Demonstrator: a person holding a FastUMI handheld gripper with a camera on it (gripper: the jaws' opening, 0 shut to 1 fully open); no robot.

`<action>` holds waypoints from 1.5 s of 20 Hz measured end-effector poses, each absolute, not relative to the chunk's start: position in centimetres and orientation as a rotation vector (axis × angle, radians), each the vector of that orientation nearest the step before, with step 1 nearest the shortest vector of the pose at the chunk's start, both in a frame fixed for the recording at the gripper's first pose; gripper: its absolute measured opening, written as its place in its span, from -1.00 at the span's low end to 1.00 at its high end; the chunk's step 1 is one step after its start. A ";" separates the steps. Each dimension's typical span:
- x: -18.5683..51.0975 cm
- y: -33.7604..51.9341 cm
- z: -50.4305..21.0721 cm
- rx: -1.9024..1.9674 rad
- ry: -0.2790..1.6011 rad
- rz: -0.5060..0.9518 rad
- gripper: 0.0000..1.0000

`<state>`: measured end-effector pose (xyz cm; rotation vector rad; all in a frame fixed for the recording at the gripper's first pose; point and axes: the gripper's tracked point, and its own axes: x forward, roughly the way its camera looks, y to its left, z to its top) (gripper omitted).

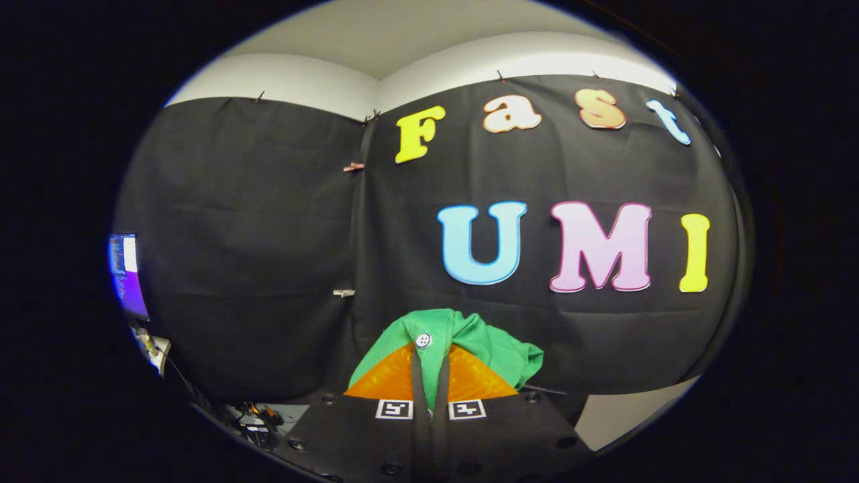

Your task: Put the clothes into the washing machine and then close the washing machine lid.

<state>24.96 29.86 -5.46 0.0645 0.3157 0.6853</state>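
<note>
Gripper (430, 376) clamped on green garment (470, 342), white button (423, 340) showing, held before booth wall (268, 268)

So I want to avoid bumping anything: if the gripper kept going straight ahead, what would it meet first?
Probably the black cloth wall. The gripper, shut on the green garment, points at it with nothing between, though depth is unclear.

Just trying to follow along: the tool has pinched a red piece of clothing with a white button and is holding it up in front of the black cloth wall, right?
Nearly: the gripper view shows the garment is green, not red. The tool does pinch it, white button showing, before the black cloth wall.
</note>
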 end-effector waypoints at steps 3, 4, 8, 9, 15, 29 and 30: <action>25.4 31.9 -9.5 0.030 0.365 0.721 -0.90; 25.5 32.2 -10.8 0.018 0.382 0.732 -0.90; 25.8 33.8 -16.9 -0.014 0.472 0.775 -0.90; 26.0 34.0 -18.4 -0.012 0.499 0.778 -0.91; 27.3 34.0 -26.2 -0.013 0.702 0.745 -0.91; 26.0 34.0 -28.1 -0.053 0.773 0.774 0.93; 26.4 33.8 -28.1 -0.050 0.769 0.762 0.97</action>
